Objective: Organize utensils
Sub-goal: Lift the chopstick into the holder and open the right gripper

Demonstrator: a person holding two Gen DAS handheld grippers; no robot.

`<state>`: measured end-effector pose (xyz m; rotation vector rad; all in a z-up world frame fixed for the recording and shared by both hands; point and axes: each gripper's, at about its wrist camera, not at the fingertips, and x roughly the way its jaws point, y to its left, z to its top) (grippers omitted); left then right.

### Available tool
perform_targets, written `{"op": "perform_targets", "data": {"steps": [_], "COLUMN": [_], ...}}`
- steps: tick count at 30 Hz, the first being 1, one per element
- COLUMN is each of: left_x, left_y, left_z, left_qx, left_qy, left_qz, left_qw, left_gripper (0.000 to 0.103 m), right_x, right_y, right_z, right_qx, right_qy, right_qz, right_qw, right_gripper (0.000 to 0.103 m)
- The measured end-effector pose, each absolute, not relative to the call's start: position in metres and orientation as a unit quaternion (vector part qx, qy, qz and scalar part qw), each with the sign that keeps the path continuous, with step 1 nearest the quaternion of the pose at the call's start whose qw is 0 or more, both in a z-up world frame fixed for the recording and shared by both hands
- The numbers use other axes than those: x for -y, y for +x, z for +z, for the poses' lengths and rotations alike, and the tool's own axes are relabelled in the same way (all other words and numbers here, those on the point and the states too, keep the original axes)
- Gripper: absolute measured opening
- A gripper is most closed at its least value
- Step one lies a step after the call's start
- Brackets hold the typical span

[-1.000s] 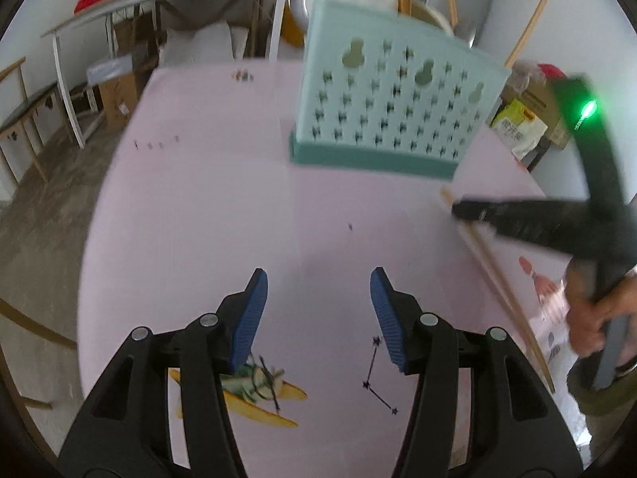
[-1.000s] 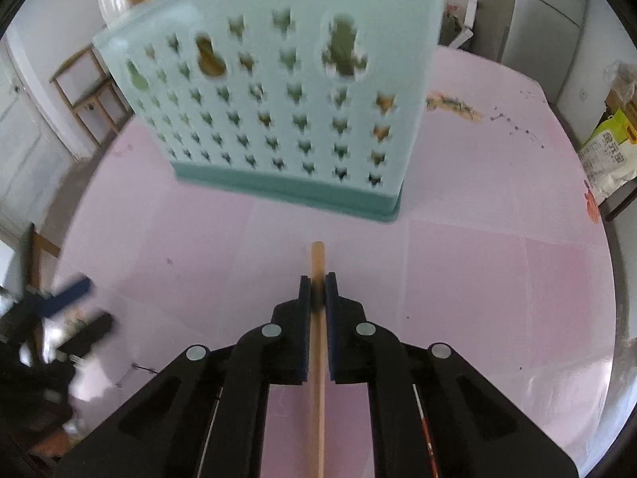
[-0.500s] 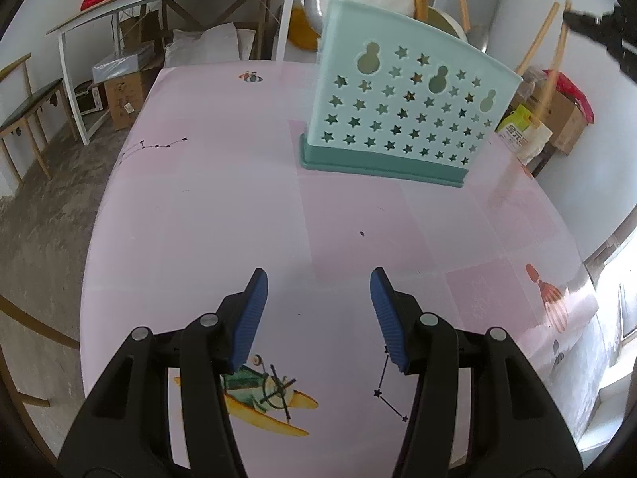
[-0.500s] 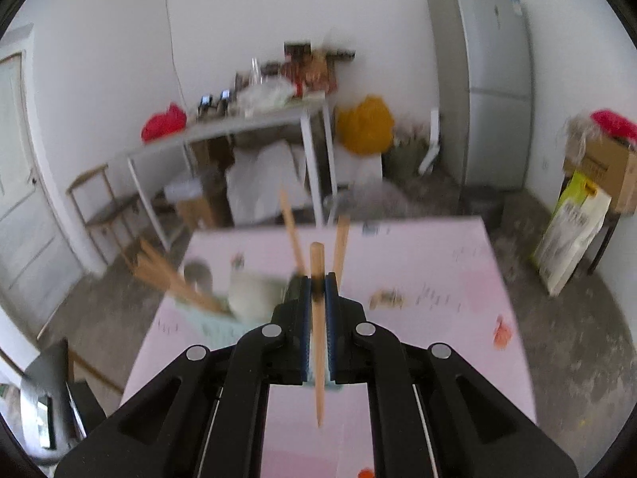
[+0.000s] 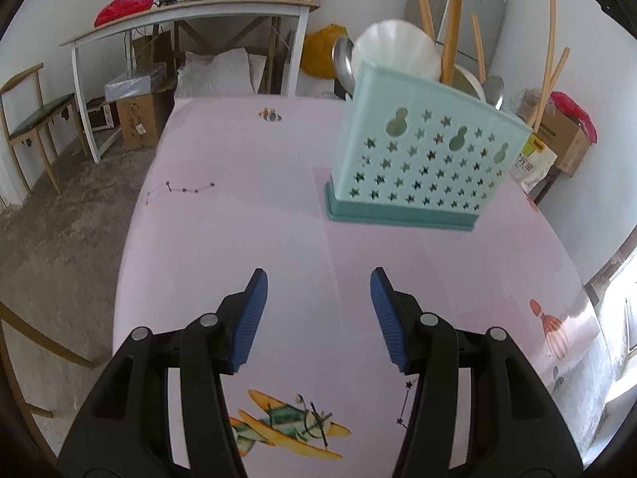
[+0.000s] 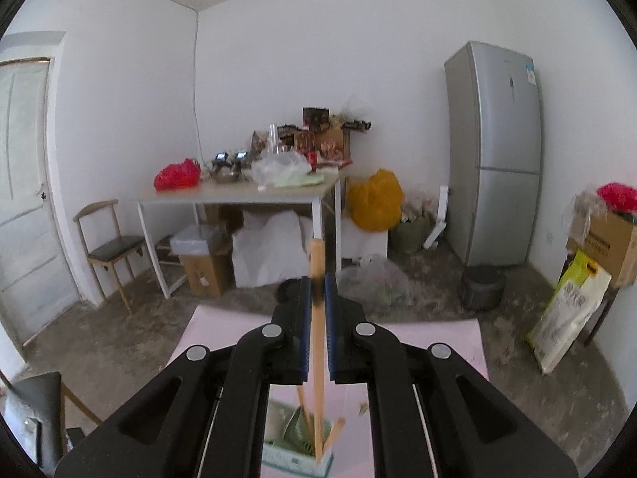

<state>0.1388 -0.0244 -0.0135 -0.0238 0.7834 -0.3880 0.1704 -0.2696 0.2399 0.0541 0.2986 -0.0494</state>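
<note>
Light: soft, even daylight; glare at a window (image 5: 621,275).
Blur: slight.
Edges: strong fisheye curve, black corners.

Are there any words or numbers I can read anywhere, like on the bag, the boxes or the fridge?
Nothing can be read for sure.
Yellow and white bag: dark print, too blurred to read.
Cardboard box beside it: a dark line of print, too blurred.
Fridge: a small blue sticker near the top, too small.
Pink table: only pictures, an airplane and star patterns, no words.

No text anywhere is sharp enough to read.
</note>
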Motion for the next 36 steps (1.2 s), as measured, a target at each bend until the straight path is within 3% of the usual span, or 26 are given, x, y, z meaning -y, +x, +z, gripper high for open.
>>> {"op": "perform_targets", "data": {"steps": [11,20,25,31,36], "left_x": [0.021,0.021,0.028,0.040,0.048], "left_y": [0.155,0.158,0.157,0.166,0.190], "left_z": [-0.009,-0.008,0.005,0.026,0.034], "left_qx": [-0.373,-0.365,-0.330,-0.272,-0.256], "left_qy": [-0.013,-0.013,0.000,0.004,-0.015], "left_qz": [-0.181,-0.186,-0.205,-0.248,-0.284], "left_qw": [0.910,0.912,0.921,0.930,0.924], "left_gripper": [0.051,0.052,0.060,0.072,0.077], "right_x": [0.275,0.290,0.316,0.358,0.370], "right_y": [0.192,0.202,0.173,0.130,0.138], "right_z": [0.233,0.166,0.161,0.133,0.061], "right_qx": [-0.149,-0.210,-0.185,-0.159,-0.227], "right_qy": [0.028,0.042,0.087,0.200,0.299], "right_qz": [-0.023,-0.014,-0.002,0.030,0.122], "right_qw": [0.988,0.977,0.979,0.966,0.919], "right_gripper": [0.007,0.009,0.033,0.050,0.061]}}
